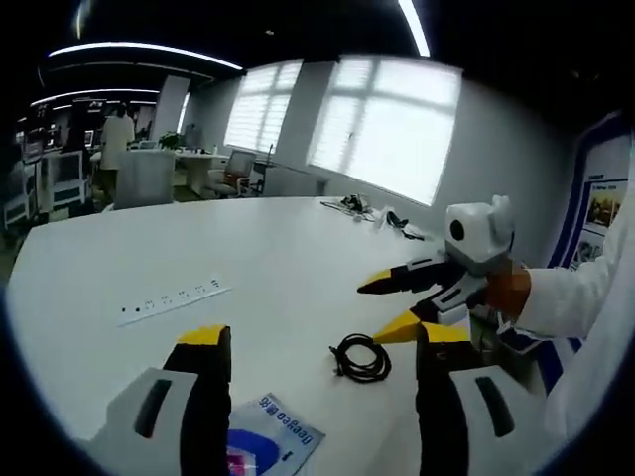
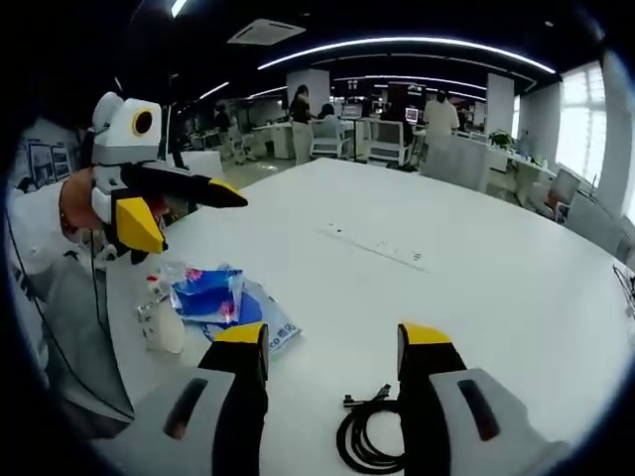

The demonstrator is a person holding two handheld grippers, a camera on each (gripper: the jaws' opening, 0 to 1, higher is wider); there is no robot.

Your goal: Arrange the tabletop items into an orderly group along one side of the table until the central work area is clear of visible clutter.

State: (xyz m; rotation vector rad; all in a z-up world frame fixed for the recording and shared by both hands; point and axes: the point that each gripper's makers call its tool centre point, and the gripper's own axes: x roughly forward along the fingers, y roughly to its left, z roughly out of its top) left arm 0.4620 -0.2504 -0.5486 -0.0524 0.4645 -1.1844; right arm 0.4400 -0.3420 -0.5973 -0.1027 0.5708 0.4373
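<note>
Right gripper view: the coiled black cable (image 2: 372, 436) is being framed between the open, empty right tongs (image 2: 332, 357), while blue packets (image 2: 223, 302) beside the open left tongs (image 2: 184, 208) are awaiting grouping.

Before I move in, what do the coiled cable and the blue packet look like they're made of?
Coiled cable: looks like a rubber or soft plastic jacket, matte black, looped loosely, with a plug end sticking out. Blue packet: seems to be thin plastic film, glossy and crinkled, catching light along its folds. It lies on a flat blue and white printed pouch, probably plastic or coated paper; the look leaves that open.
</note>
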